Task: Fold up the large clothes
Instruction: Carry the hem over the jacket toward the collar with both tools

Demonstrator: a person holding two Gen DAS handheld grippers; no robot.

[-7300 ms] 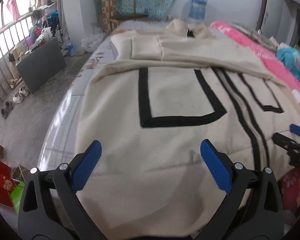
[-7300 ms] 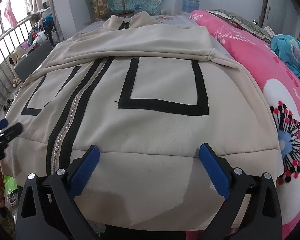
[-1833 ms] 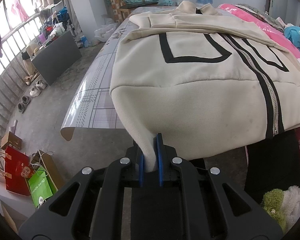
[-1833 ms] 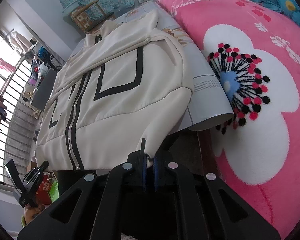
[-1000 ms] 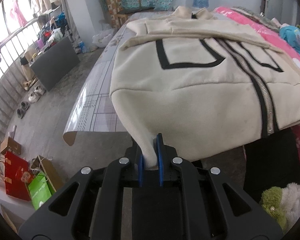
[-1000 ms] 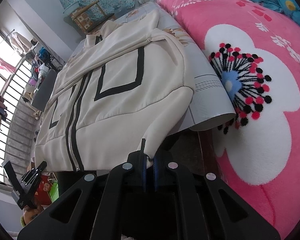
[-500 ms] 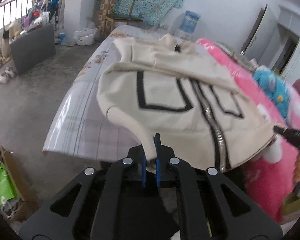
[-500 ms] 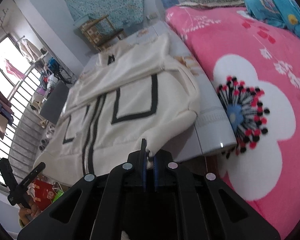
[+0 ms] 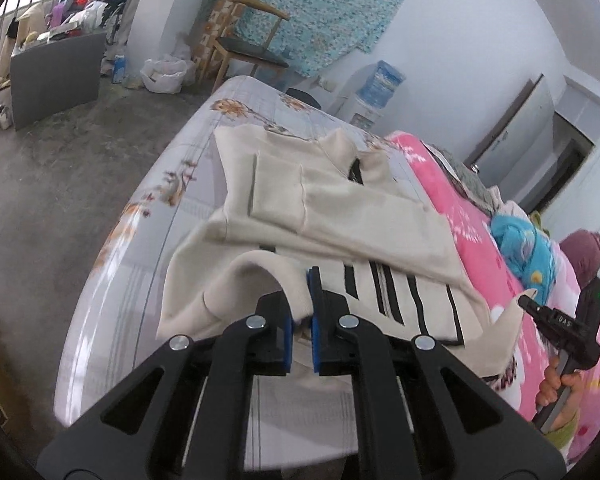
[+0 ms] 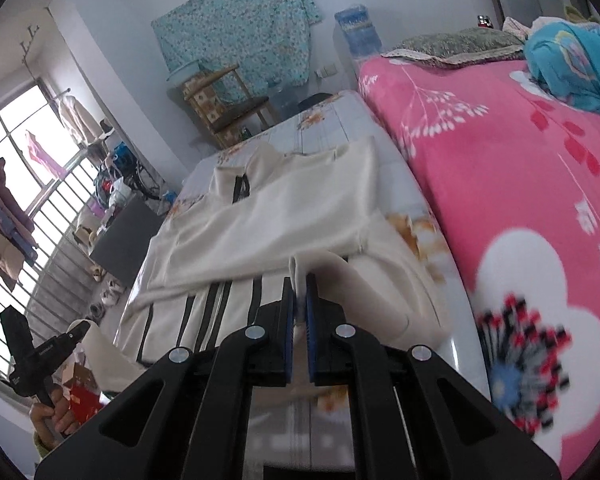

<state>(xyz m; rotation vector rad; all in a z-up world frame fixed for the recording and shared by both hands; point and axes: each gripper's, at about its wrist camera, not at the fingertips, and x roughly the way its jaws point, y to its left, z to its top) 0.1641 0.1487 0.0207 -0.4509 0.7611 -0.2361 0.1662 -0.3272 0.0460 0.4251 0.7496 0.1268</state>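
Note:
A cream zip jacket [image 9: 340, 216] with black stripes lies on the flowered table [image 9: 148, 208], collar at the far end and sleeves folded across the chest. My left gripper [image 9: 302, 300] is shut on the jacket's near left hem corner, which is lifted and curling up over the body. In the right wrist view my right gripper [image 10: 298, 292] is shut on the near right hem corner of the jacket [image 10: 280, 208], also raised. Each gripper shows at the edge of the other's view, held by a hand: the right gripper [image 9: 556, 328] and the left gripper [image 10: 40, 344].
A pink flowered blanket [image 10: 520, 200] covers the bed along the table's right side, with a blue bundle [image 9: 528, 248] on it. Beyond the table stand a wooden chair [image 9: 244, 44] and a water dispenser [image 9: 376, 84]. A grey board [image 9: 56, 76] and shoes sit on the floor at left.
Both grippers have risen and moved toward the collar, carrying the hem corners with them. The lower part of the jacket has lifted off the table edge and now folds over the body.

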